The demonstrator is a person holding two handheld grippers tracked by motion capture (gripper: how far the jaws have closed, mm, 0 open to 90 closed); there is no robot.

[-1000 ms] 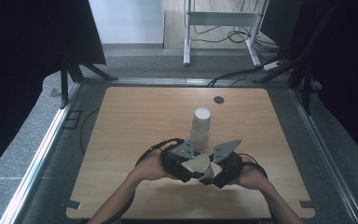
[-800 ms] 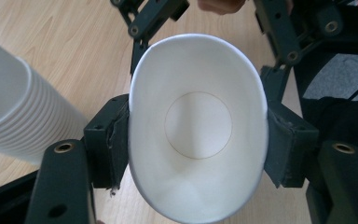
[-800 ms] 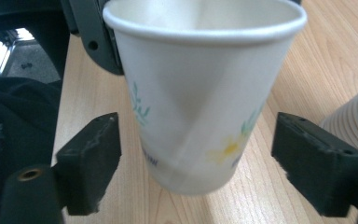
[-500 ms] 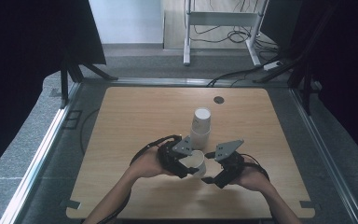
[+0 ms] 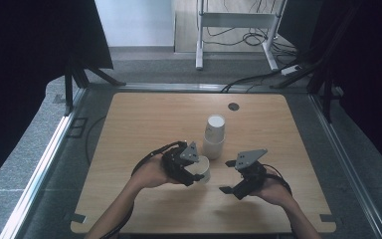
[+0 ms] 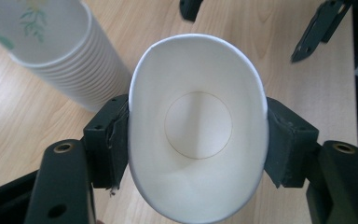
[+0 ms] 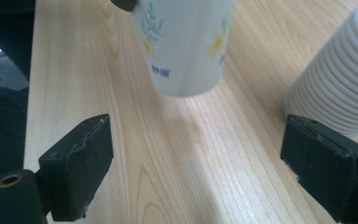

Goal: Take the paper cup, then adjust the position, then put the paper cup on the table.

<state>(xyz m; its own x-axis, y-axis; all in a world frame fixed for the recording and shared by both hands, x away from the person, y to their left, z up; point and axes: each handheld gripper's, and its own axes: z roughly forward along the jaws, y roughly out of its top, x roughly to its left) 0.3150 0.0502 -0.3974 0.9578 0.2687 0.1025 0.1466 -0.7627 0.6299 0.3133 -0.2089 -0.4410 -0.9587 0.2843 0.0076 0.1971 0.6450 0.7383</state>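
cup stack [image 5: 214,135] mid-table, open wood [image 5: 144,119] around

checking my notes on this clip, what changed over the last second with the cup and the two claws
The right claw let go of the paper cup, drew away to the right and now stands open. The left claw kept the cup, its rim squeezed oval, and carried it slightly left, clear of the cup stack. The stack and the table stayed put.

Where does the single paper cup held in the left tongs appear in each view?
High view: single cup below centre, in the left tongs.
Left gripper view: centre, mouth toward the camera, squeezed oval.
Right gripper view: top centre, flowered side.
Shared landmark: the cup stack.
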